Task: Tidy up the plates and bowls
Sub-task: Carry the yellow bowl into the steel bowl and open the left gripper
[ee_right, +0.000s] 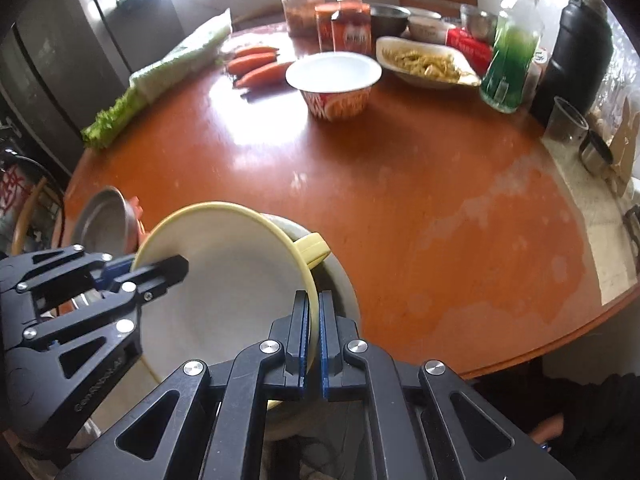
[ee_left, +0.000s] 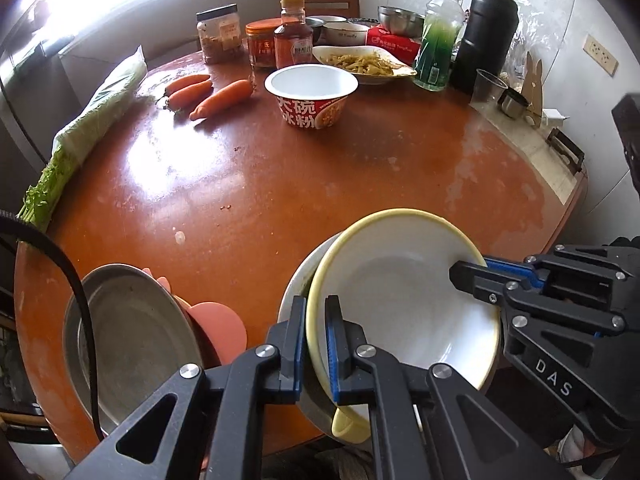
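Orange table (ee_left: 320, 184), "DAS" right gripper (ee_left: 472, 276), both grippers clamping yellow-rimmed bowl (ee_left: 404, 296)

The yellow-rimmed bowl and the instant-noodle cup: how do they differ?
The yellow-rimmed bowl is wide, shallow, tilted and gripped at its rim by the left hand-held gripper and the right hand-held gripper. The instant-noodle cup is deeper, red-printed, upright and stands free. Both are empty and white inside.

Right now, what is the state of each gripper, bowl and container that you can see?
Left gripper: shut on yellow-rimmed white bowl.
Right gripper: shut on the same bowl's opposite rim.
Yellow-rimmed white bowl: empty, tilted, over a white plate.
Steel bowl: empty, tilted.
Red paper noodle cup: open, empty, upright.
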A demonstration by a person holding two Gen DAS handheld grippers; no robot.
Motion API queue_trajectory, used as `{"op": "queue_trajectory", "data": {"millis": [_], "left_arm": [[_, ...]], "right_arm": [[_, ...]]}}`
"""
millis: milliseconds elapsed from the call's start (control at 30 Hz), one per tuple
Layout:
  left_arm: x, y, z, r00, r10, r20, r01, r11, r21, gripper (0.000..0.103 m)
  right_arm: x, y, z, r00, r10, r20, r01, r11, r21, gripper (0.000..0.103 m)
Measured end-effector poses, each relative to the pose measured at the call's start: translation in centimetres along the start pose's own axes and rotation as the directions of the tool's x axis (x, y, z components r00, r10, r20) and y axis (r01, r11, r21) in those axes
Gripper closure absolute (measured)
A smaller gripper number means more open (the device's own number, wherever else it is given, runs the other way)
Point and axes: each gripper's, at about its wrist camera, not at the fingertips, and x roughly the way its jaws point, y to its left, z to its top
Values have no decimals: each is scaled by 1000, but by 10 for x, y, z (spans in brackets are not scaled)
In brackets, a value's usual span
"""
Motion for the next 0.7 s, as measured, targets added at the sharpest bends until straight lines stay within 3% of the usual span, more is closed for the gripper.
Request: {"op": "queue_trajectory", "data": {"millis": [267, 700], "left_arm": [[6, -9, 1, 995, 80, 66, -82, 996, 33, 94], [21, 2, 16, 989, 69, 129, -70, 998, 7, 87]], "right_arm": [[-1, 6, 1, 999, -39, 29, 40, 999, -23, 98], [8, 9, 16, 992, -85, 89, 87, 996, -27, 98]]}}
